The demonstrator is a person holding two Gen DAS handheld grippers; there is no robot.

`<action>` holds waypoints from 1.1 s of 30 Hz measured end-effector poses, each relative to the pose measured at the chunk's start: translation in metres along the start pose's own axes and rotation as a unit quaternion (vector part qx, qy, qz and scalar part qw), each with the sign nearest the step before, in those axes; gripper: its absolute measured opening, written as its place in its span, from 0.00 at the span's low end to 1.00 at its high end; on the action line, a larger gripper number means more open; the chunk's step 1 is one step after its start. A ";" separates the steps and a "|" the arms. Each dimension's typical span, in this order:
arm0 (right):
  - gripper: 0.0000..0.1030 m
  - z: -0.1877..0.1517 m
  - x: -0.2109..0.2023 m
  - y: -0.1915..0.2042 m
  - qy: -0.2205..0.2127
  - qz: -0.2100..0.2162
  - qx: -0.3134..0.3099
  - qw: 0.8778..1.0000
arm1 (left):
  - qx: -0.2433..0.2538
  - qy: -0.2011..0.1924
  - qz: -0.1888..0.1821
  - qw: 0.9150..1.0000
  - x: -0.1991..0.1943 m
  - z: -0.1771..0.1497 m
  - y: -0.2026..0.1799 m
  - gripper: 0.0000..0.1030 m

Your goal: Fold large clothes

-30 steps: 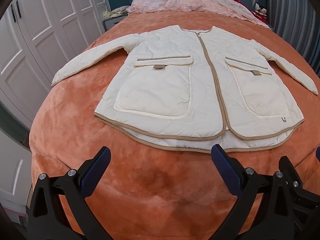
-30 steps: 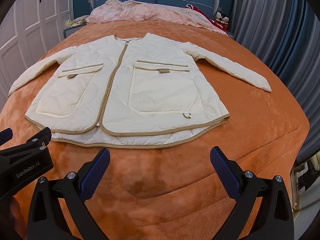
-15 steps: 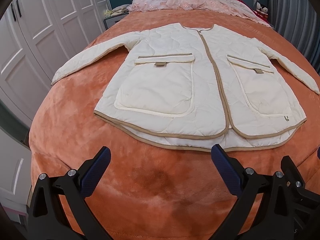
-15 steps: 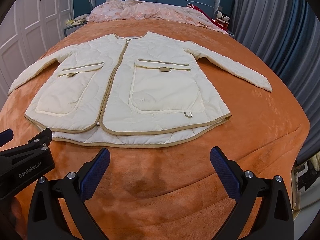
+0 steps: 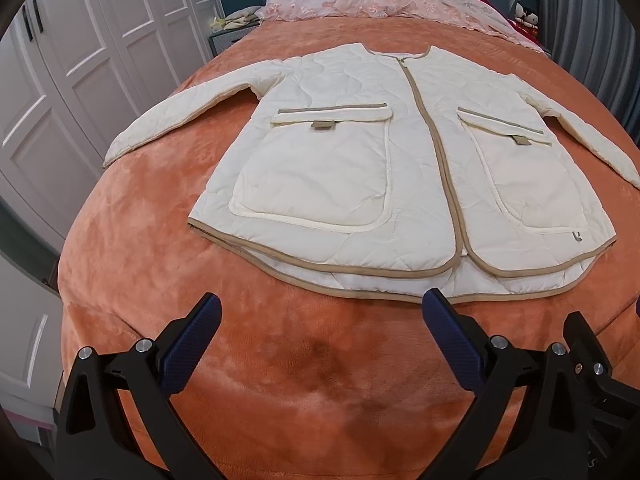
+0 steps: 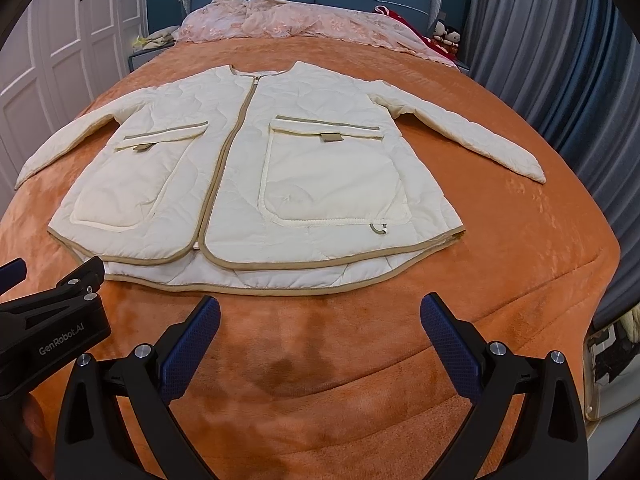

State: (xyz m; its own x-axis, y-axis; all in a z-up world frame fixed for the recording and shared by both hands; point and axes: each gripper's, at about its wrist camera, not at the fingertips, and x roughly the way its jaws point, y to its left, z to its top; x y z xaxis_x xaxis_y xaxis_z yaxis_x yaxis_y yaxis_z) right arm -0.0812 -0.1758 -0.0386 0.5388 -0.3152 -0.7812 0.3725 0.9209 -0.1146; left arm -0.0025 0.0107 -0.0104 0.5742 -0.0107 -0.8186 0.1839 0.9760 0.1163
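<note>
in the left wrist view, the left gripper [image 5: 320, 312] is hovering over bare orange bedspread [image 5: 132, 216] with its two blue-padded fingers [image 5: 192, 344] spread wide apart and holding nothing. one cream quilted jacket [image 5: 384, 184] is lying flat and face up straight ahead, beyond the fingertips, its tan-trimmed hem [image 5: 320, 280] being the nearest edge and its collar pointing away toward the headboard. its long axis is running away from the gripper, with both sleeves stretching out sideways. the left sleeve [image 5: 176, 120] is lying ahead and to the left, well apart from the fingers. two patch pockets are showing, one on each side of the single centre zip. part of the right gripper's frame is peeking in at the lower right edge.

in the right wrist view, the right gripper [image 6: 320, 312] is likewise gaping open and empty, hanging near the hem but not touching it. the same jacket is sitting ahead, slightly to the left of centre, and the right sleeve [image 6: 472, 136] is reaching out ahead and to the right. the left gripper's body is intruding at the lower left, so the two tools are working side by side. judging by this, each gripper is nearer its own side's sleeve and hem corner, which is suggesting a first fold taken from the sides inward.
</note>
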 end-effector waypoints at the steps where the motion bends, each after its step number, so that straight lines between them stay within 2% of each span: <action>1: 0.95 0.000 0.000 0.000 0.000 0.000 0.000 1.000 | -0.001 0.000 0.000 1.000 0.001 -0.001 0.001 0.95; 33: 0.95 -0.002 0.021 -0.001 0.029 0.010 0.006 1.000 | -0.002 0.030 0.006 1.000 0.021 -0.003 -0.002 0.95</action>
State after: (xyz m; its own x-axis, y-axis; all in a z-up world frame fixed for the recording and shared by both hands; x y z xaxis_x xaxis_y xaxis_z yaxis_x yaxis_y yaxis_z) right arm -0.0714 -0.1831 -0.0557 0.5018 -0.2831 -0.8173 0.3717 0.9238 -0.0918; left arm 0.0070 0.0092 -0.0291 0.5277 0.0147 -0.8493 0.1731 0.9770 0.1244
